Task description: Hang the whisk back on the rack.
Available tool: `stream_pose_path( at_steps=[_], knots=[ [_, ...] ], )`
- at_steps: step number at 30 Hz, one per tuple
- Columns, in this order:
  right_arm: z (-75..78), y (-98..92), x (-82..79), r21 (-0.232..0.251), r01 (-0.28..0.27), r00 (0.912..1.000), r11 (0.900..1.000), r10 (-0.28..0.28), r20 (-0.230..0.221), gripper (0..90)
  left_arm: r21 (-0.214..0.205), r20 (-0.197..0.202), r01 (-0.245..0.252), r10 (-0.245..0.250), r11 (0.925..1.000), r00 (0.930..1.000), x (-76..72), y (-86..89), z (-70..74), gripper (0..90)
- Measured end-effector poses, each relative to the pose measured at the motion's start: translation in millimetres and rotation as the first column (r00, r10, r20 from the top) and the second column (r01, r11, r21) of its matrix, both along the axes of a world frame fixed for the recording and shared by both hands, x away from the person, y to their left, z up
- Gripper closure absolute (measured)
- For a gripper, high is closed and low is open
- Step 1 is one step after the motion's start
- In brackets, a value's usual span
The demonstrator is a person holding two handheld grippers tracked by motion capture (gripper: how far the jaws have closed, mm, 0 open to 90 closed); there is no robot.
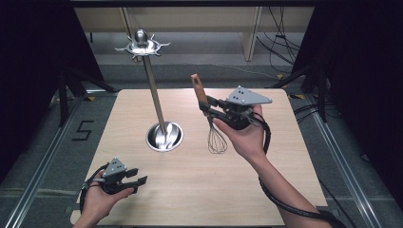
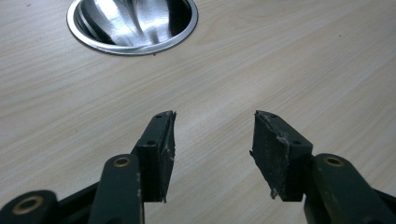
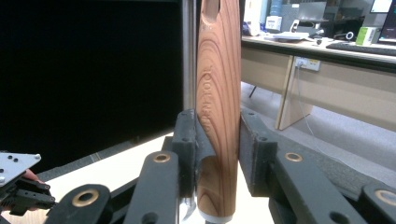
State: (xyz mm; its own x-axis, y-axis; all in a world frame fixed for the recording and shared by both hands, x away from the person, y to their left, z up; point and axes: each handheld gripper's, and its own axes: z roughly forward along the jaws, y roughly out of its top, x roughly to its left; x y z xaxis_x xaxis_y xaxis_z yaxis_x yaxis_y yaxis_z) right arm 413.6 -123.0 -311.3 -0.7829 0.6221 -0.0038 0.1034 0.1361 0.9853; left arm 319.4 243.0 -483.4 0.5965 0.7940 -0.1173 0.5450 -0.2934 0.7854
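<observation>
Wooden whisk handle [image 3: 218,116] is sitting clamped between the right claw [image 1: 212,108] pads, wire whisk [image 1: 216,138] hanging head-down above the worktop [image 1: 266,190], handle end pointing up and away. Judgement: whisk is going to the hook stand [image 1: 153,90]; the handle's hanging hole needs lining up with one arm of the hook crown [image 1: 141,46] before any release, with the grip kept firm so the whisk is not swinging. Stand pole is leaning from its round steel base [image 1: 164,136], just left of the whisk, and could be obstructing the approach. Left claw [image 1: 128,179] is resting near the worktop's front edge, jaws apart, holding nothing.
</observation>
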Motion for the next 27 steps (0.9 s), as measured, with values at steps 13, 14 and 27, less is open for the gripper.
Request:
stream_pose_path(
  at_steps=[13,14,27],
  knots=[
    [3.7,15.5,5.5,0.011,-0.021,0.9994,0.9997,0.021,-0.026,71.3,0.005,-0.004,0.002,-0.002,1.0000,1.0000,-0.6,0.7,0.3,47.7],
    [3.9,15.5,6.6,0.007,-0.017,0.9998,0.9998,0.017,-0.014,71.3,0.005,-0.002,0.000,0.000,1.0000,1.0000,-0.7,0.6,0.3,47.6],
    [6.6,20.0,10.1,0.026,-0.004,0.9996,0.9997,0.005,-0.026,71.3,0.006,-0.007,0.005,-0.005,1.0000,1.0000,-0.3,0.6,0.3,47.6]
  ],
)
